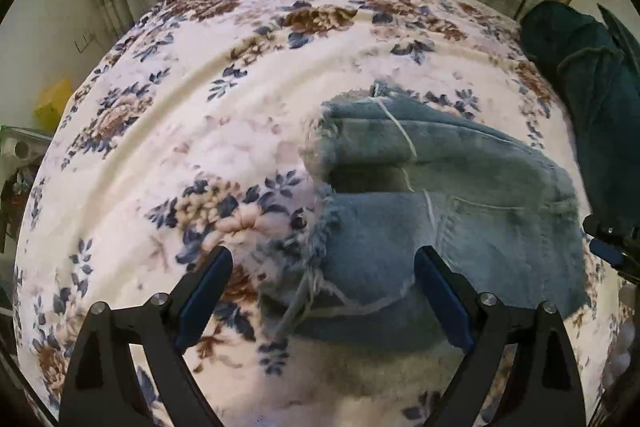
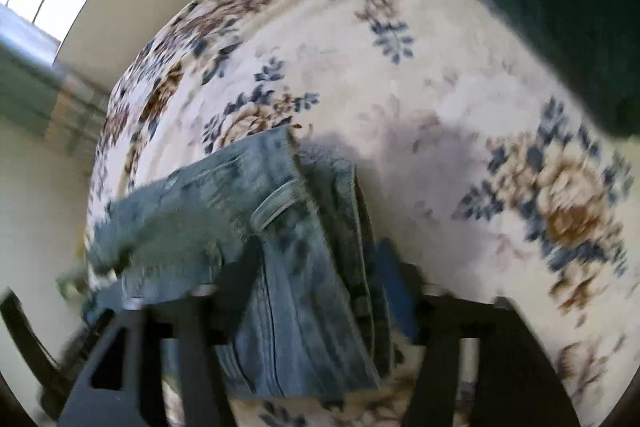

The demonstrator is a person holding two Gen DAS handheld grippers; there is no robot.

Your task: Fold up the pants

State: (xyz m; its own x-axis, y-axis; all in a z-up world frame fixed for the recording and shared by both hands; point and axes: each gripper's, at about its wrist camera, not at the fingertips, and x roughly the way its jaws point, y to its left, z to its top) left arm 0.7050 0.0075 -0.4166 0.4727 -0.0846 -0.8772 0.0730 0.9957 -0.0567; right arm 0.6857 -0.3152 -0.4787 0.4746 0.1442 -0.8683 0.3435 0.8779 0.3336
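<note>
Denim pants (image 1: 448, 203), short, frayed at the leg hems, lie on a floral blanket (image 1: 168, 115) spread over the bed. Already doubled over, by the look: one layer stacked on another, back pocket up, loose pale threads trailing from the hem. In the right wrist view the same denim (image 2: 288, 267) shows a belt loop and a thick folded edge running toward the camera.

Handling, as a judgement: denim is medium-weight, limp but with body; it holds a crease and will not slip much on the fuzzy blanket. Seams and waistband are the stiff, thick parts and give the surest grip. The frayed hems are poor hold; threads could snag a finger. Best purchase is likely a corner of the stacked layers, pinching both together.

Left gripper (image 1: 324, 287): jaws wide apart, holding nothing. It hovers low over the near frayed hem, one finger over blanket, the other over denim; contact with the cloth cannot be told.

Right gripper (image 2: 320, 267): picture is motion-blurred. Fingers stand either side of the folded denim edge, which passes between them. Whether they are pinching it or merely straddling it, I cannot tell.

A dark green cloth (image 1: 592, 87) lies at the bed's far right, apart from the pants.
</note>
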